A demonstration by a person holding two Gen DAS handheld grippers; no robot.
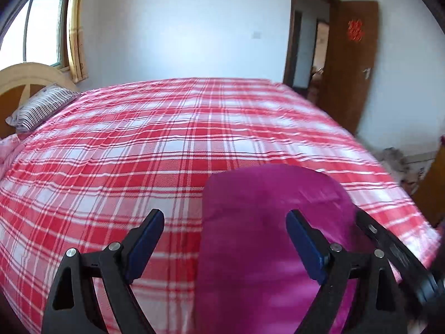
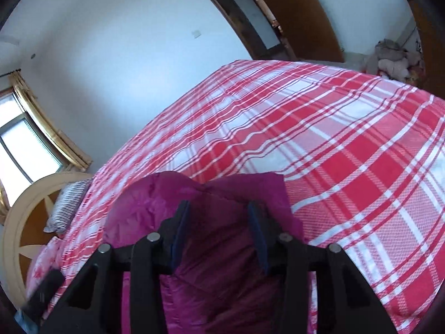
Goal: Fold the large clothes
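A magenta garment [image 1: 267, 222], padded and glossy like a quilted jacket, is seen lying on the red-and-white checked bed [image 1: 139, 139], near the edge closest to both cameras and well apart from the striped pillow [image 1: 41, 105] at the headboard end. Its long axis is judged to run away from the cameras toward the far wall, with a rounded folded end farthest out. In the left wrist view the left claw [image 1: 225, 247] is held wide open with nothing between its 2 pads; the garment lies under its right-hand finger and off to the right, while the left-hand finger hangs over bare bedsheet. In the right wrist view the right claw [image 2: 219, 236] is set squarely over the garment [image 2: 194, 203], about half open, and the cloth shows in the gap between the pads; no pinch on the fabric can be made out, so it is taken as not gripping. Part of the right claw's black frame is visible at the right edge of the left view, so the 2 claws are close side by side. The right hand is judged the nearer and better centred; a shift to the right would be needed for the left claw to reach the near edge of the garment for a further fold along its length.
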